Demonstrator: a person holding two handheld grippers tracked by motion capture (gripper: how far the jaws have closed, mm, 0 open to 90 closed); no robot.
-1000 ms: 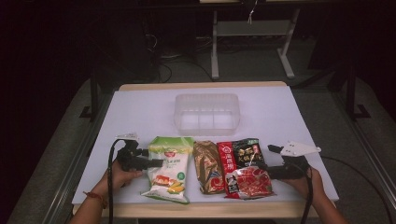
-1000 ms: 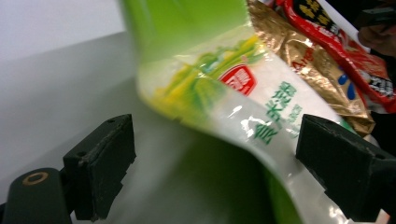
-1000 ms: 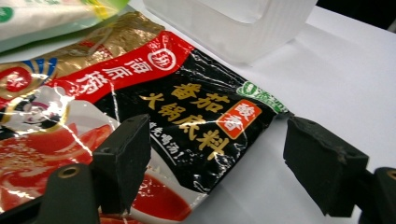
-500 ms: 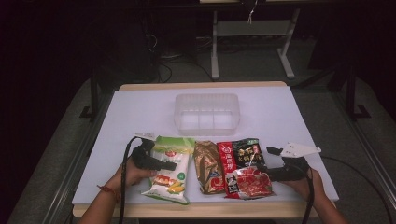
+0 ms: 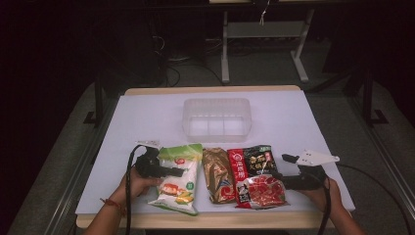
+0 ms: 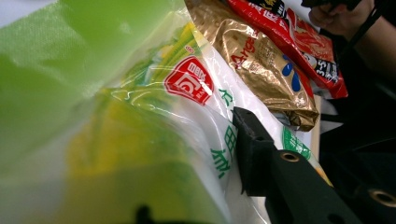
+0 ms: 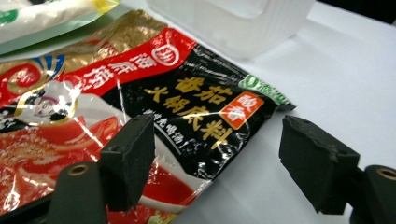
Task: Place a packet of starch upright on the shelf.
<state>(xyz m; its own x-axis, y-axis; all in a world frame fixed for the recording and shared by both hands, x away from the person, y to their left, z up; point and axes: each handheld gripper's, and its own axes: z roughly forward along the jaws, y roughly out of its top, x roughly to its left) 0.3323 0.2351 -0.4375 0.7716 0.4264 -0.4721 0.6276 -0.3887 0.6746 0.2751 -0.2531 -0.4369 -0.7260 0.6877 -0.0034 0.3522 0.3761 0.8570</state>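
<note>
White table (image 5: 147, 117), high view: clear plastic bin (image 5: 217, 116) at 12 o'clock, standing apart from a row of three packets along the near edge. Green-and-white packet (image 5: 177, 177) at 9 o'clock of the row; gold packet (image 5: 218, 175) in the middle, just beside it; red-and-black packet (image 5: 255, 175) at 3 o'clock, overlapping the gold one's edge. Left gripper (image 5: 172, 172), held in the left hand (image 5: 134, 184), reaches over the green-and-white packet (image 6: 187, 116); one jaw lies on the film, the other is hidden, so its grip cannot be told. Right gripper (image 7: 217, 161), held in the right hand (image 5: 318, 193), is released, jaws spread across the corner of the red-and-black packet (image 7: 187, 107).
</note>
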